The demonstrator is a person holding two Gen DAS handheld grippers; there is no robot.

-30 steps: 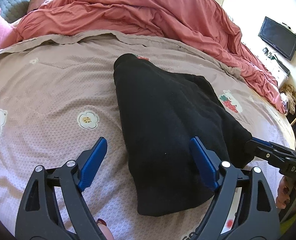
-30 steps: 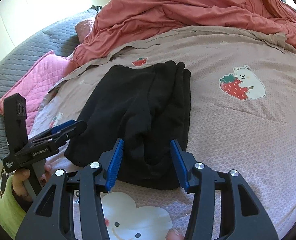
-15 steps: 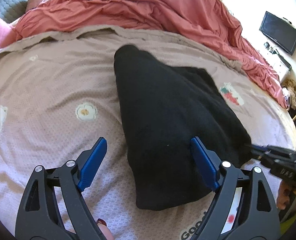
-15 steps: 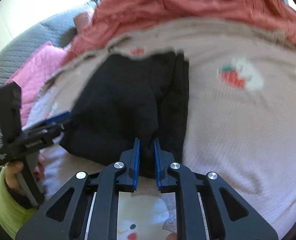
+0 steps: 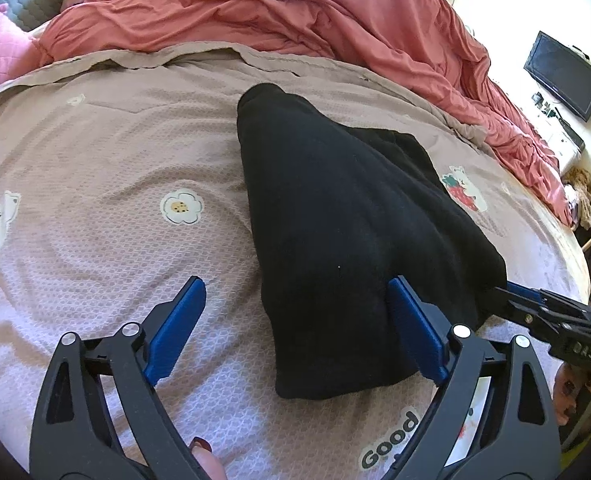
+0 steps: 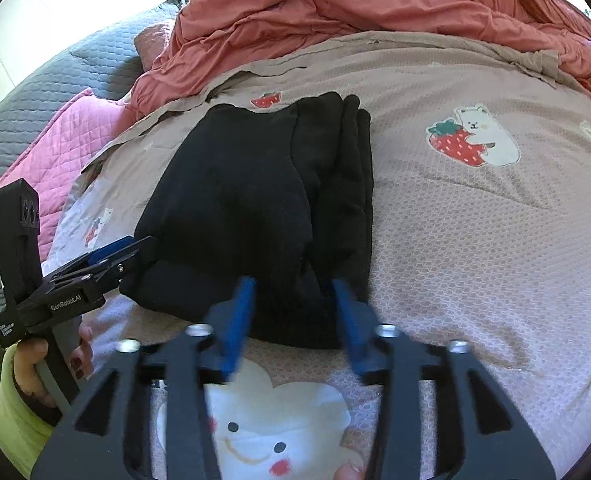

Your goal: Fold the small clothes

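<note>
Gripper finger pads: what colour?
Blue pads on black frames, both grippers. Clearest in the left wrist view; the right wrist view blurs them.

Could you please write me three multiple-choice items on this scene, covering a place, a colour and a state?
1. Where does the black garment lie?
A. On a wooden floor
B. On the mauve printed bedspread
C. Over a chair back

2. What colour are the pads on the left gripper's fingers?
A. Orange
B. White
C. Blue

3. How do the left gripper's fingers stand?
A. Wide apart
B. Shut on the garment
C. Out of view

Answers:
1 B, since the bedspread with its flower and strawberry-bear prints shows all around the garment.
2 C, since both pads show blue against the black frame.
3 A, since one finger is over the bedspread and the other at the garment, with a broad gap between them.
</note>
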